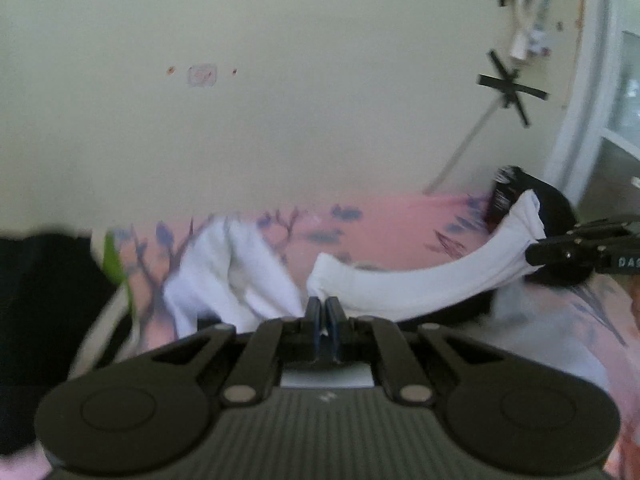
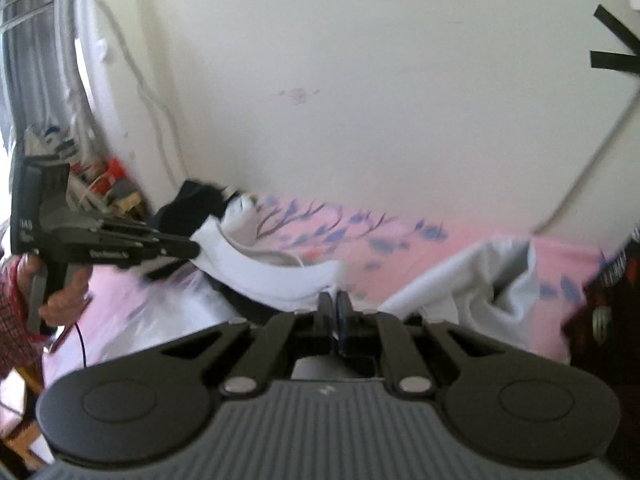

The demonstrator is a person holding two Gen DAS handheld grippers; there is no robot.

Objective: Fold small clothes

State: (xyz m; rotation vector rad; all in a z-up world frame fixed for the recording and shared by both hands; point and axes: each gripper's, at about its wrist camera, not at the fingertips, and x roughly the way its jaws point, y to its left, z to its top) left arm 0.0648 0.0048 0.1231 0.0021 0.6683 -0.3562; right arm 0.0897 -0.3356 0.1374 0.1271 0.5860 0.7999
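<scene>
Both tongs pinch one white garment (image 1: 420,280) stretched between them above the pink floral sheet (image 1: 384,220): left gripper (image 1: 326,304) at lower centre, right gripper (image 1: 532,256) at right edge.

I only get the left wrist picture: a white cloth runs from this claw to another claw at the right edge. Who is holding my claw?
Observer: A person's hand grips the left claw by its handle; the sleeve is red checked.
Visitor: What lies beyond the other claw?
Observer: A crumpled pale grey cloth on the pink sheet, right of the right claw.
Visitor: And behind my claw?
Observer: Clutter with something red, in the wall corner.
</scene>
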